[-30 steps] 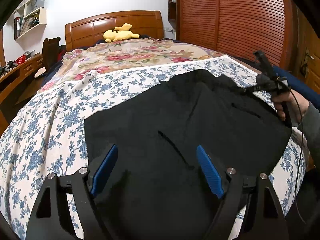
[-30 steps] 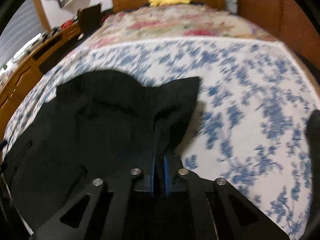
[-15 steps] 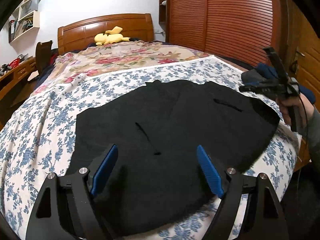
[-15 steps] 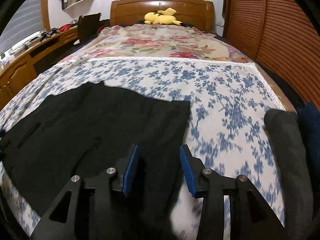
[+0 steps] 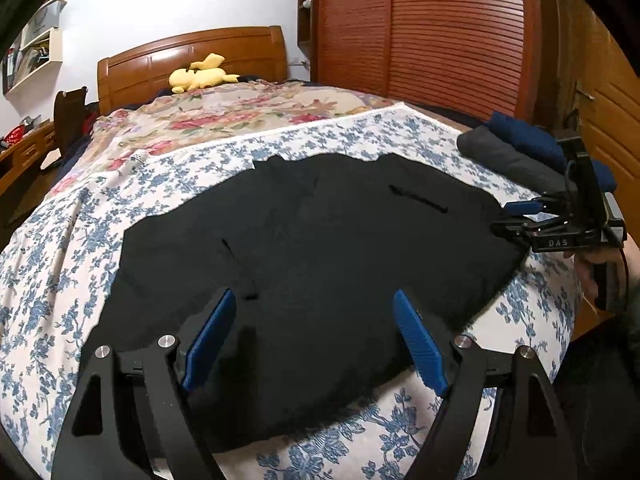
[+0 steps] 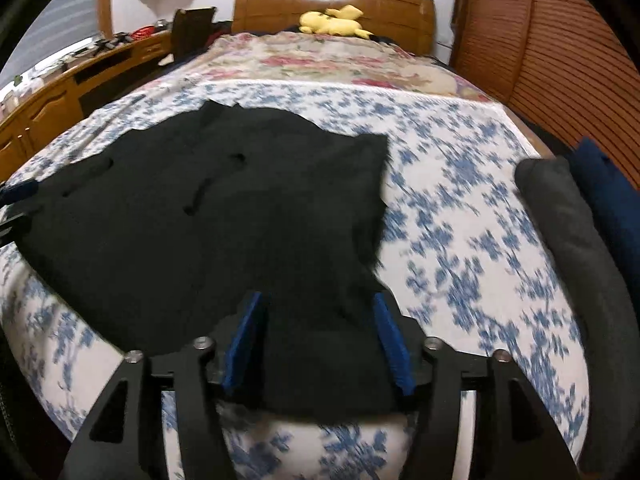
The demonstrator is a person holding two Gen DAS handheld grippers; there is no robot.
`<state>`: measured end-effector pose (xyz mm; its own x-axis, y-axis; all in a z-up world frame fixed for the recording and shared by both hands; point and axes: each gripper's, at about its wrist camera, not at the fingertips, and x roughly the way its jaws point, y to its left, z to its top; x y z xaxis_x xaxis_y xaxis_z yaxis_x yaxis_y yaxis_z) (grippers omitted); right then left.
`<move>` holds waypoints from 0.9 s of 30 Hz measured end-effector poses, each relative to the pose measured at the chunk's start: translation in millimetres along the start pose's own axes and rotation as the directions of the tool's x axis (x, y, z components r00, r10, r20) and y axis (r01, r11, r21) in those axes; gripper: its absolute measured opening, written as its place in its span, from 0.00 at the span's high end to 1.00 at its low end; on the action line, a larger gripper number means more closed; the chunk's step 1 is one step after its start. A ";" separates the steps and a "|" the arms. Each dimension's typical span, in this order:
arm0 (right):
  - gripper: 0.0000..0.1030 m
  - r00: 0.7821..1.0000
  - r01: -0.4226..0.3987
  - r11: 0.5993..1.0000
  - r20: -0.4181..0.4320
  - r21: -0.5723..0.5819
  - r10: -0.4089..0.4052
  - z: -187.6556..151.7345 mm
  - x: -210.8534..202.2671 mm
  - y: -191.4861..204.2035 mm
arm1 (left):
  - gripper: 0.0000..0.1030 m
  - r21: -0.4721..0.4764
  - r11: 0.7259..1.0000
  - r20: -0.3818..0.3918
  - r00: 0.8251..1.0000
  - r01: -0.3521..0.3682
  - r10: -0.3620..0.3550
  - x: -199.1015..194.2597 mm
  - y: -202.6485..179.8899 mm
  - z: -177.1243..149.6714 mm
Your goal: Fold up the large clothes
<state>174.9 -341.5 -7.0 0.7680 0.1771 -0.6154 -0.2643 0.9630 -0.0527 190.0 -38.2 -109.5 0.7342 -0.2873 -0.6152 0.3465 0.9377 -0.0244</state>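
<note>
A large black garment [image 5: 320, 232] lies spread flat on the bed's blue-flowered sheet [image 5: 60, 240]. My left gripper [image 5: 314, 296] stands open over the garment's near edge, with cloth beneath its blue pads and nothing pinched. In the same view my right gripper [image 5: 502, 217] sits at the garment's right corner, held by a hand. The right wrist view shows the right gripper [image 6: 316, 298] with its jaws opening. The black garment [image 6: 200, 220] lies loose between its pads, which do not press on it. The left gripper [image 6: 14, 206] peeks in at the far left edge.
Folded grey clothes [image 6: 572, 232] and navy clothes [image 5: 524, 136] lie along the bed's right side. A yellow plush toy [image 5: 200, 76] rests by the headboard. A wooden wardrobe [image 5: 440, 40] stands on the right, a desk [image 6: 60, 92] on the left.
My right gripper was shut on a raised garment corner; it has opened, and the corner now lies down. The garment has spread flatter, and both grippers have drawn back toward the near edge.
</note>
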 end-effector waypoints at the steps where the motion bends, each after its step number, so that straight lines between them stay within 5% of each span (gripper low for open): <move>1: 0.35 1.000 -0.008 1.000 -0.011 0.019 0.008 -2.9 0.9 -1.7 | 0.20 0.002 1.000 -0.003 1.000 0.000 0.000 0.3 -0.7 -0.9; 22: 0.31 0.996 -0.074 0.995 -0.041 0.073 0.077 -15.1 2.6 -3.6 | 0.20 0.014 1.000 -0.062 0.998 -0.007 0.008 13.0 -5.1 -13.0; 24: 0.41 0.995 -0.093 0.993 -0.032 0.071 0.096 -15.3 0.7 -3.5 | 0.20 0.014 1.000 -0.065 0.998 -0.007 0.008 14.0 -5.1 -13.7; 27: 0.74 0.995 -0.095 0.994 -0.008 0.050 0.095 -15.4 -5.7 -0.8 | 0.20 0.014 1.000 -0.068 0.998 -0.006 0.007 15.7 -4.8 -13.6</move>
<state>161.8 -346.4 -15.6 0.7345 0.2664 -0.6241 -0.3067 0.9507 0.0450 191.9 -44.6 -129.8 0.6951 -0.2672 -0.6674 0.3505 0.9365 -0.0099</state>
